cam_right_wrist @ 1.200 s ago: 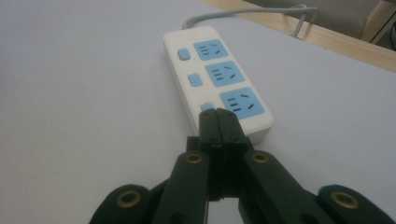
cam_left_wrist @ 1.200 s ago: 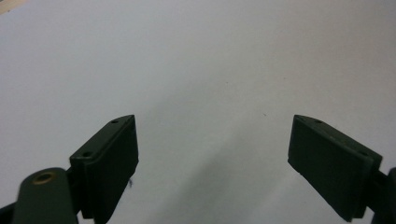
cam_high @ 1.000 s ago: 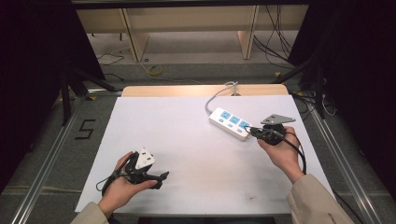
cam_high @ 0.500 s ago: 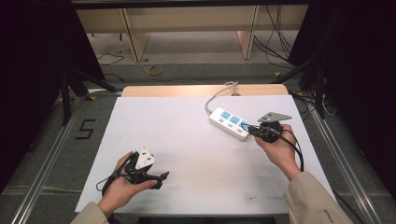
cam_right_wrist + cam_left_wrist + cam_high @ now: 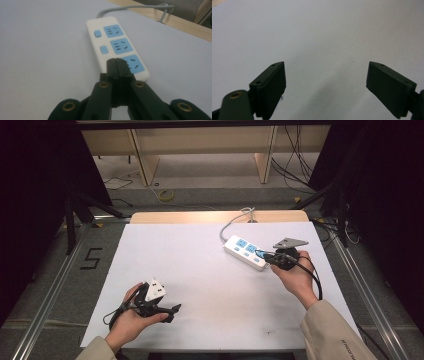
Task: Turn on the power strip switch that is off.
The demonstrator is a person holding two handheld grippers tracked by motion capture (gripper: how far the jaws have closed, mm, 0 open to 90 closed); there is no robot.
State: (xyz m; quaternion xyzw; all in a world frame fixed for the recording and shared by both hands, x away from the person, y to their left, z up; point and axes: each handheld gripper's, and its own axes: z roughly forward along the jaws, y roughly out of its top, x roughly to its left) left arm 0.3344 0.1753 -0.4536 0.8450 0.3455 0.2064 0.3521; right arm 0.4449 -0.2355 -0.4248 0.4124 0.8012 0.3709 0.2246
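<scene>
A white power strip [image 5: 245, 251] with three blue sockets lies at the right rear of the white table [image 5: 200, 270]; its grey cable [image 5: 232, 220] runs off the far edge. My right gripper [image 5: 265, 256] is shut, its tips resting over the strip's near end. In the right gripper view the closed jaws [image 5: 116, 61] cover the spot beside the nearest socket, and two blue switches show on the power strip [image 5: 115, 42] farther along. My left gripper [image 5: 172, 310] sits low at the table's front left, open, with bare table between its fingers [image 5: 325, 65].
The far edge of the table is a wooden strip [image 5: 200, 216]. Metal rails run along both sides on the floor, with loose cables and shelving legs behind. The cable [image 5: 135, 8] loops over the wooden edge.
My right gripper has edged left and forward onto the near end of the power strip. The left hand has stayed in place.
</scene>
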